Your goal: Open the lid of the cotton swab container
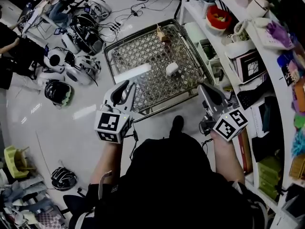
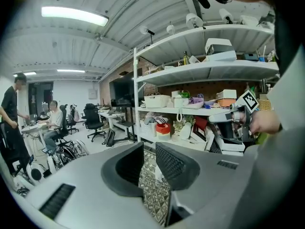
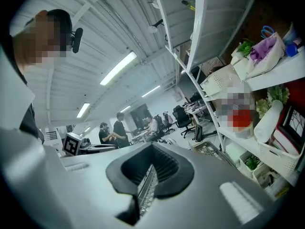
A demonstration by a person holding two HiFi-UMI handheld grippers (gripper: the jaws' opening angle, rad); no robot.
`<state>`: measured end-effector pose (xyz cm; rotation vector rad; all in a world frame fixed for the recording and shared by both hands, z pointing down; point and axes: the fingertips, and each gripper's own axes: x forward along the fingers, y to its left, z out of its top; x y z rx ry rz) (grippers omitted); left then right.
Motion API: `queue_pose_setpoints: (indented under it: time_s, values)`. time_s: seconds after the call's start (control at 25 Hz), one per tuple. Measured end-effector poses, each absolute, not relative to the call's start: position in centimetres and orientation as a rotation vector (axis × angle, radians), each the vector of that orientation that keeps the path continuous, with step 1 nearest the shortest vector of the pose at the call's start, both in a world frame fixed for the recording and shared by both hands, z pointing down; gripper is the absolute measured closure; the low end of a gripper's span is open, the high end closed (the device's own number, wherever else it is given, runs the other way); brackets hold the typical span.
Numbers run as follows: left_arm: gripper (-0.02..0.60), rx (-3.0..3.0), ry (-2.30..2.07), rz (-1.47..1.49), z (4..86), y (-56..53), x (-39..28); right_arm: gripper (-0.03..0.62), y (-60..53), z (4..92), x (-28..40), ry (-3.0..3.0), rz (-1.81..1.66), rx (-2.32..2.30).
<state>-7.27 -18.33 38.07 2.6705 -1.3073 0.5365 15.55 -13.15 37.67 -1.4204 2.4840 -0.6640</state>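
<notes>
1. Head view looks steeply down on a person standing at a metal mesh table (image 1: 138, 51), with a gripper in each hand.
2. The cotton swab container (image 1: 171, 68) is a small white box. It sits on the mesh a little right of the middle, well apart from both grippers. It is too small here to tell how its lid stands.
3. A long white strip (image 1: 133, 73) lies on the mesh to the container's left. A small tan object (image 1: 162, 33) stands nearer the far edge.
4. The left gripper (image 1: 126, 86) is over the table's near left edge, aimed at the far side and tipped slightly down. The left gripper view shows its jaws pressed together and pinching nothing. Only a thin slit remains between them, and the mesh shows through it.
5. The right gripper (image 1: 204, 88) is at the table's near right corner, just beside the shelving, and is held about level. The right gripper view shows its ribbed pads closed on each other with nothing between them.
6. A shelving unit (image 1: 224, 49) runs along the table's right side. It is crowded with boxes and small goods, among them a red bowl (image 1: 218, 17).
7. Helmets (image 1: 58, 92) and cables lie on the floor to the table's left.
8. Both gripper views show people at desks with office chairs farther back in the room.
</notes>
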Motion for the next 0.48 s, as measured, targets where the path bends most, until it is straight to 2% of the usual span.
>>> queue_pose_setpoints:
  time_s: [0.24,0.48]
  values:
    - [0.503,2.651,-1.358,0.516,38.1,-20.7,-4.7,0.585,-16.6,37.4,17.1,2.541,-0.653,-1.371]
    - [0.502,2.632,-1.327,0.496,39.0,-22.4,-5.4,0.585,-19.0,37.5,16.3,2.556,-0.668,-1.383]
